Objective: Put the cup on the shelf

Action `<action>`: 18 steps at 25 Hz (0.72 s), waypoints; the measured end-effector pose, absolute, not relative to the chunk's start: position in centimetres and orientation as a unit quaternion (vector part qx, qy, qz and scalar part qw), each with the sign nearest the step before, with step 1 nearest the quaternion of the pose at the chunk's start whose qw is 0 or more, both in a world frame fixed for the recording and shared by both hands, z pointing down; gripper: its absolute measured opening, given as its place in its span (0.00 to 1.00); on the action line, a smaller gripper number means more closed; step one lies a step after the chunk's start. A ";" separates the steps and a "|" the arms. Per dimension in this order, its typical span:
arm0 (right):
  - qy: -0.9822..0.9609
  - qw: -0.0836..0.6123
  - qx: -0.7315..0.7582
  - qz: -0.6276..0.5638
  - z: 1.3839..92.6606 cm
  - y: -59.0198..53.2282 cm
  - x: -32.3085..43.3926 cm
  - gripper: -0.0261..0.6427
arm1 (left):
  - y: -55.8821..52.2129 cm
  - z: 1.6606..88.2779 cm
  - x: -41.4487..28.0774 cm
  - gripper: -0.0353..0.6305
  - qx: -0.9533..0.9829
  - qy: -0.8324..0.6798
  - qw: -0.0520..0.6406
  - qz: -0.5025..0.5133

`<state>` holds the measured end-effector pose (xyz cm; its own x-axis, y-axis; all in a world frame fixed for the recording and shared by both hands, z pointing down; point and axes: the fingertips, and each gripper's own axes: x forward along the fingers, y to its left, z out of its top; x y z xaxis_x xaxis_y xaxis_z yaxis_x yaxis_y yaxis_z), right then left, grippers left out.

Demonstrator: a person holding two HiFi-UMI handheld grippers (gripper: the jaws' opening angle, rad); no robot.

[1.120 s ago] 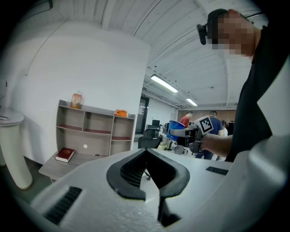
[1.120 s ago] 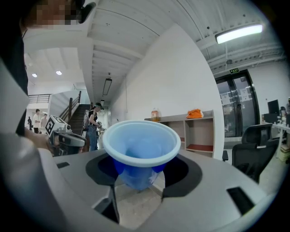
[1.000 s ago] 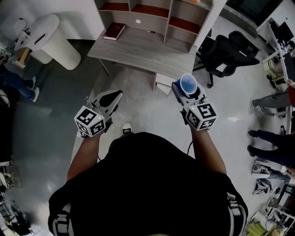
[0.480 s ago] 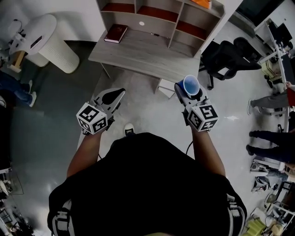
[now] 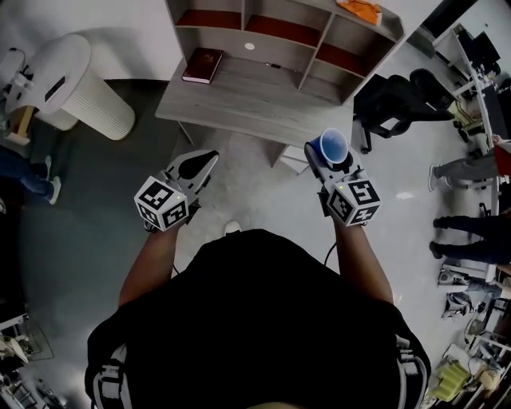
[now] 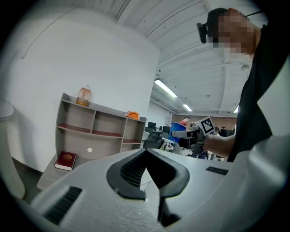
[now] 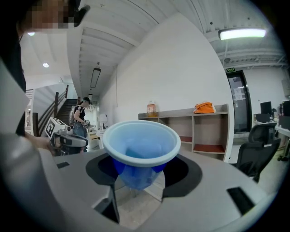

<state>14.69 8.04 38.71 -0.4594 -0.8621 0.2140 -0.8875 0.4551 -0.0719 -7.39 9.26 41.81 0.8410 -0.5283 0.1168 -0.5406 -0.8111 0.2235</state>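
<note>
Head view looks down on the person standing well back from the desk [image 5: 239, 96], with the shelf [image 5: 307, 49] rising from its far edge. The right gripper [image 5: 326, 158] pinches the blue cup [image 5: 331, 145] low on its body, mouth up. The right gripper view confirms it: both pads press on the cup's sides below the pale rim, and the cup sits upright and looks empty. The left gripper [image 5: 206, 158] carries nothing; its own view shows the two jaws pressed together at the tips.

The step in hand, as I judge it, is the carry toward the shelf. The cup is in the air, well apart from any compartment.

To do this well, hold the cup level on the way, since the grip is low on a tapered wall and a tilt could let it slip in the pads. Pick an open compartment — those with reddish floors look bare. A red book [image 5: 203, 64] lies on the desk at the left, and an orange thing [image 5: 359, 10] sits on the top board. Enter with the rim under the board above, set the base flat, and only then let the jaws part. The black office chair [image 5: 391, 100] stands by the desk's right end, so an approach from the middle seems safer.
</note>
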 end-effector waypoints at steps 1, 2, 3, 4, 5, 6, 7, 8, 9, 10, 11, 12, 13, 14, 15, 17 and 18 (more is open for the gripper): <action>-0.848 0.073 0.517 0.086 38.7 7.6 14.2 0.42 | 8.8 42.0 -8.0 0.08 0.952 -0.279 0.126 0.025; -0.847 0.072 0.520 0.086 38.7 7.3 13.8 0.42 | 8.4 42.1 -8.5 0.08 0.952 -0.277 0.126 0.025; -0.845 0.072 0.523 0.087 38.7 7.1 13.5 0.42 | 8.1 42.3 -9.0 0.08 0.953 -0.275 0.126 0.026; -0.843 0.073 0.526 0.088 38.7 7.0 13.4 0.42 | 7.8 42.4 -9.3 0.08 0.953 -0.272 0.127 0.025; -0.840 0.076 0.529 0.088 38.7 6.9 13.2 0.42 | 7.4 42.6 -9.5 0.08 0.954 -0.269 0.128 0.024; -0.838 0.078 0.533 0.088 38.7 6.7 13.0 0.42 | 7.0 42.6 -9.9 0.08 0.955 -0.267 0.130 0.023; -0.836 0.078 0.536 0.088 38.6 6.4 12.6 0.42 | 6.6 42.6 -10.4 0.08 0.955 -0.264 0.132 0.022; -0.835 0.078 0.538 0.089 38.6 6.0 12.0 0.42 | 6.2 42.6 -11.1 0.08 0.955 -0.263 0.133 0.021; -0.834 0.078 0.539 0.090 38.6 5.7 11.4 0.42 | 5.8 42.6 -11.8 0.08 0.956 -0.262 0.133 0.021; -0.833 0.077 0.540 0.090 38.6 5.4 10.9 0.42 | 5.5 42.6 -12.4 0.08 0.956 -0.261 0.132 0.022; -0.833 0.076 0.541 0.089 38.6 5.1 10.6 0.42 | 5.3 42.7 -12.8 0.08 0.956 -0.261 0.132 0.022; -0.832 0.076 0.543 0.088 38.4 4.8 10.4 0.42 | 5.1 42.8 -13.2 0.08 0.956 -0.260 0.132 0.022; -0.831 0.076 0.545 0.087 38.3 4.5 10.2 0.42 | 4.8 42.8 -13.5 0.08 0.956 -0.260 0.133 0.022; -0.830 0.076 0.546 0.086 38.2 4.3 10.0 0.42 | 4.6 42.9 -13.9 0.08 0.956 -0.260 0.133 0.023; -0.829 0.076 0.547 0.085 38.1 4.0 9.8 0.42 | 4.4 43.0 -14.4 0.08 0.956 -0.261 0.134 0.023; -0.829 0.075 0.549 0.083 38.1 3.6 9.3 0.42 | 4.1 43.1 -15.1 0.08 0.956 -0.262 0.134 0.024; -0.828 0.075 0.549 0.082 38.1 3.3 9.1 0.42 | 3.9 43.1 -15.4 0.08 0.955 -0.262 0.134 0.024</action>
<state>9.12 3.31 38.08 -0.3863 -0.8970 0.2148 -0.9217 0.3840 -0.0544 -15.40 3.91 43.10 0.8615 -0.4943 0.1163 -0.5072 -0.8266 0.2439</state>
